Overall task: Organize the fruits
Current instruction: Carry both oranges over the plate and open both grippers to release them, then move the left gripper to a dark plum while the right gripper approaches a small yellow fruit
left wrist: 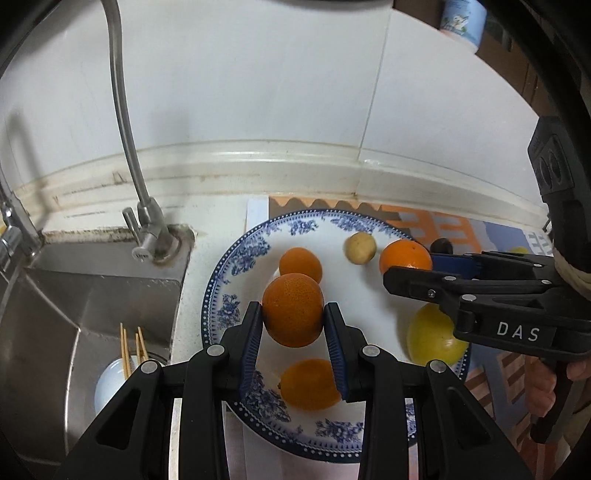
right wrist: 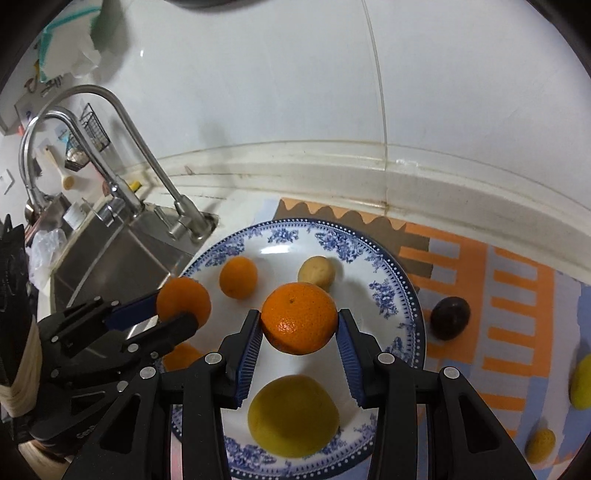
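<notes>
1. Your left gripper [left wrist: 293,314] is clamped on an orange [left wrist: 293,309], its blue ribbed pads [left wrist: 252,343] pressing the fruit's two sides; the fruit is held over the plate [left wrist: 218,295].
2. Your right gripper [right wrist: 299,321] likewise grips a second orange [right wrist: 299,317] between its blue pads [right wrist: 246,360], raised above the same dish.
3. In the left wrist view, the right tool's black body carries the white letters "DAS" [left wrist: 518,331]; no other writing on it is legible.
4. The plate is white with a blue floral rim and a dotted border. Lying on it: a small orange [right wrist: 238,277] toward the far side, a pale tan round fruit [right wrist: 317,273] beside it, a large yellow fruit [right wrist: 293,415] near the right tool, and another orange fruit [left wrist: 309,384] below the left tool.
5. Off the plate, on the orange-and-blue patterned mat [right wrist: 513,295], rest a dark purple fruit [right wrist: 450,317] just beside the rim and two yellowish fruits [right wrist: 581,382] farther right.
6. Left of the plate stand a steel faucet [left wrist: 146,218] and sink [left wrist: 74,302]; the tap knob bears print too small to read.
7. A container [left wrist: 461,22] with a blue pictured label sits at top right; its text is unreadable.
</notes>
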A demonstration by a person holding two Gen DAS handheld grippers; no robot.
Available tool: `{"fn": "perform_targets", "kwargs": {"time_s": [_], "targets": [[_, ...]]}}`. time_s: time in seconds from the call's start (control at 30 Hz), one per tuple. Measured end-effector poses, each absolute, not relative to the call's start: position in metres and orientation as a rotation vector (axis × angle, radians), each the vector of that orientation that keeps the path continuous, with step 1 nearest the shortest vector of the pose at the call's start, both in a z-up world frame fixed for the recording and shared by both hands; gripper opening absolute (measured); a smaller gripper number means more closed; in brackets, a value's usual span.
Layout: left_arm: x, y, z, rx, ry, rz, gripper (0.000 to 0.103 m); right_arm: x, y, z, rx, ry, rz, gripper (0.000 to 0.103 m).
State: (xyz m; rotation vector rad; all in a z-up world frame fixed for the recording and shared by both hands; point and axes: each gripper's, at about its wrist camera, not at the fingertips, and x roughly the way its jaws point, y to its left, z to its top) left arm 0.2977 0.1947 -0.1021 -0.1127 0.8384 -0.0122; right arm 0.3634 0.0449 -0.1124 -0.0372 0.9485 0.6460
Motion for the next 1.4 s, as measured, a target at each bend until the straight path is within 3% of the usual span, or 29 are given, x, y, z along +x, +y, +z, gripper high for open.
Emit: {"fn": "perform_targets", "kwargs": {"time_s": [0.17,0.33,0.37,0.47,0.77,0.9,1.1,1.4], "targets": [[0.301,0.196,-0.105,-0.128,0.850,-0.012,0.034,0.368,0.048,-0.118,-0.046,0.978,0.646,0.042],[0.297,0.195,-0.098,-0.117,0.821,0.008,0.046,0.368,0.047,-0.117,-0.042,0.978,0.645,0.047],[0.295,0.195,-0.096,-0.115,0.819,0.016,0.046,0.367,0.045,-0.116,-0.037,0.969,0.646,0.053],[0.286,0.194,-0.087,-0.111,0.801,0.023,0.047,0.358,0.040,-0.105,-0.036,0.922,0.636,0.053],[0.246,0.177,-0.043,-0.101,0.705,0.026,0.062,0.309,0.013,-0.059,-0.070,0.762,0.559,0.053],[0.228,0.165,-0.026,-0.077,0.665,0.014,0.070,0.286,-0.003,-0.043,-0.061,0.712,0.526,0.063],[0.199,0.141,-0.005,-0.050,0.616,-0.019,0.082,0.252,-0.031,-0.023,-0.049,0.649,0.464,0.064],[0.174,0.104,0.012,-0.001,0.562,-0.075,0.089,0.207,-0.072,-0.001,-0.024,0.568,0.387,0.068]]}}
